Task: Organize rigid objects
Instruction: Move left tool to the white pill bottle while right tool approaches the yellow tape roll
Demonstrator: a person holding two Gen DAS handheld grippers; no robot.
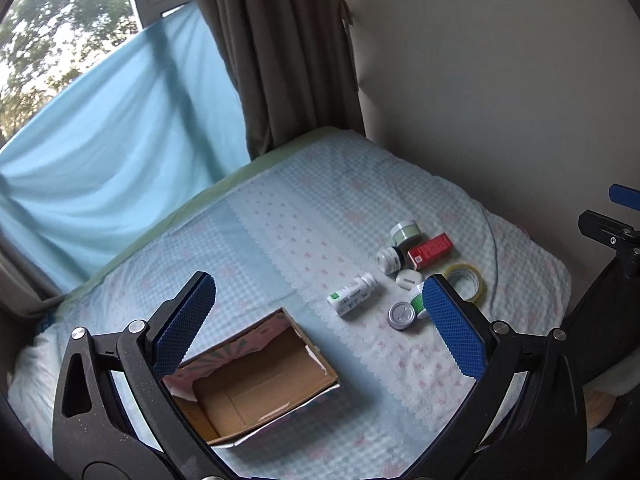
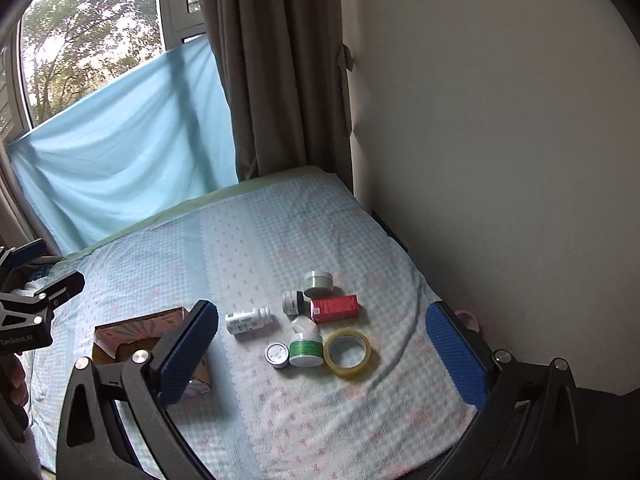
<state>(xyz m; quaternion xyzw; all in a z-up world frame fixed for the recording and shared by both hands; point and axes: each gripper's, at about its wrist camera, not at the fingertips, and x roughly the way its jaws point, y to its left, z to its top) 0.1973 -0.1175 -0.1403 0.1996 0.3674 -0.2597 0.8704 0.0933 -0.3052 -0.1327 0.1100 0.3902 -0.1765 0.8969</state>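
An open, empty cardboard box (image 1: 256,384) lies on the bed; in the right wrist view (image 2: 140,336) it sits behind the left finger. To its right lies a cluster: a white pill bottle on its side (image 1: 352,295) (image 2: 248,321), a red carton (image 1: 430,251) (image 2: 334,308), a green-lidded jar (image 1: 406,232) (image 2: 318,283), a dark-banded bottle (image 1: 389,259) (image 2: 292,302), a small white case (image 1: 408,278) (image 2: 303,324), a green-labelled jar (image 2: 306,349), a silver tin (image 1: 401,315) (image 2: 277,355) and a tape roll (image 1: 466,282) (image 2: 347,353). My left gripper (image 1: 320,312) hovers open above the box. My right gripper (image 2: 324,344) hovers open above the cluster.
The bed (image 1: 280,240) carries a pale blue checked sheet. A white wall (image 2: 500,120) runs along its right side. A brown curtain (image 1: 280,48) and a light blue cloth (image 1: 112,152) hang over the window at the far end.
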